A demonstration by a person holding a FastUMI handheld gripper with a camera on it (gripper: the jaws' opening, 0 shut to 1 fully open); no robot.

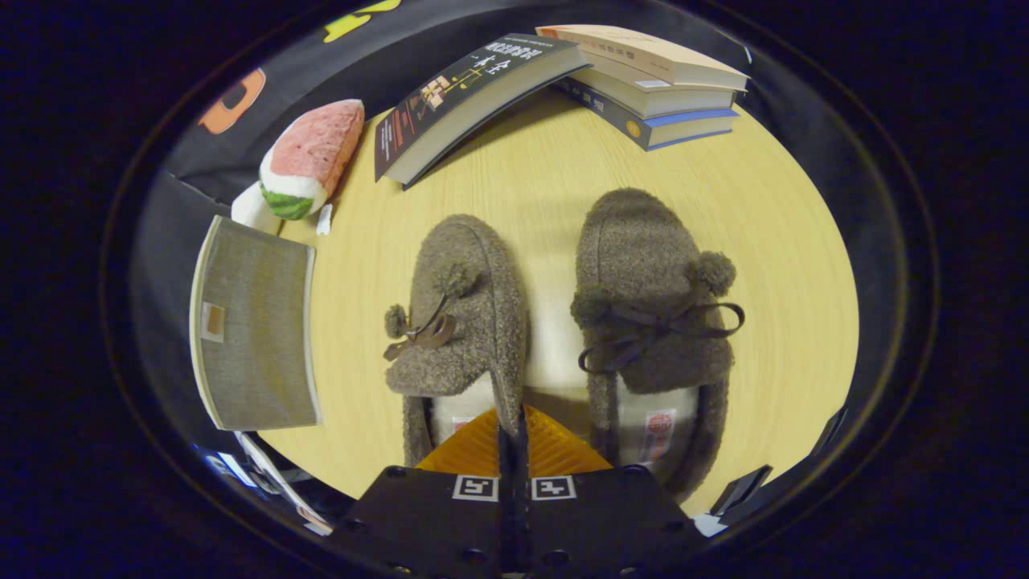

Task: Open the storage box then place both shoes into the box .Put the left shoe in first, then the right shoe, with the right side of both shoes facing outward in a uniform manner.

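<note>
Jaws (pixel 513 438) stand closed on the inner side wall of the left shoe (pixel 458 318), which is pinched between my fingers at its heel-end collar. Left shoe lies straight ahead at 12 o'clock, its long axis running away from me, heel toward me and toe beyond. Right shoe (pixel 651 322) lies parallel just beside it at about 1 o'clock, apart from it by a narrow strip of worktop (pixel 772 241), untouched. Storage box (pixel 257 322) sits at about 10 o'clock, well apart from the shoes, grey fabric top flat; I judge it closed, though I cannot tell for certain. Judgement: the coming move turns on that offset, since the held shoe must travel leftward toward 10 o'clock. Books (pixel 651 84) and a plush watermelon slice (pixel 309 157) lie beyond.
</note>
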